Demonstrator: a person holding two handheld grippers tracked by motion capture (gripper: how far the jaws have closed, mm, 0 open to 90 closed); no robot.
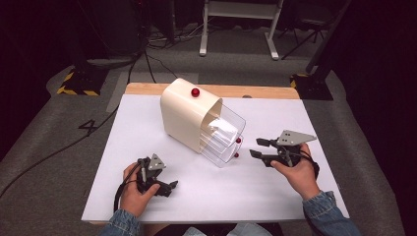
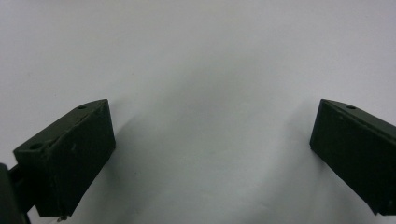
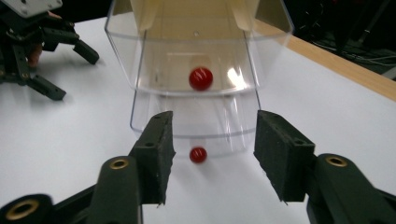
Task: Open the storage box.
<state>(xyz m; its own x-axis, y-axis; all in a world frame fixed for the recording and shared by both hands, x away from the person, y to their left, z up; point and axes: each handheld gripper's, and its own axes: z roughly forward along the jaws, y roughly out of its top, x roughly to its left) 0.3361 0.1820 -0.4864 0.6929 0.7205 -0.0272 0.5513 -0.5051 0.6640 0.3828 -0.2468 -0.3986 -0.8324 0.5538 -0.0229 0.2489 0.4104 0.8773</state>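
Cream plastic forms the shell of a small drawer cabinet that is seen in the high view standing on the white table, slightly left of centre and towards the far edge, turned at an angle so that its clear drawers face the near right. A red knob is set on its top, and two more red knobs are seen on the drawer fronts; both drawers are pulled partly out, with something white lying in the upper one. The right gripper is held in the person's right hand just to the right of the drawers, its jaws parted and holding nothing, pointed at the drawer fronts. The left gripper is held in the left hand near the near edge, well apart from the cabinet, with its jaws open and empty. In the left gripper view, two black jaws are seen spread wide over bare white table surface, with nothing between them. In the right gripper view, the right gripper is shown with jaws open on either side of the lower drawer knob without touching it; the upper drawer knob is seen above, and the left gripper lies farther off at the upper left.
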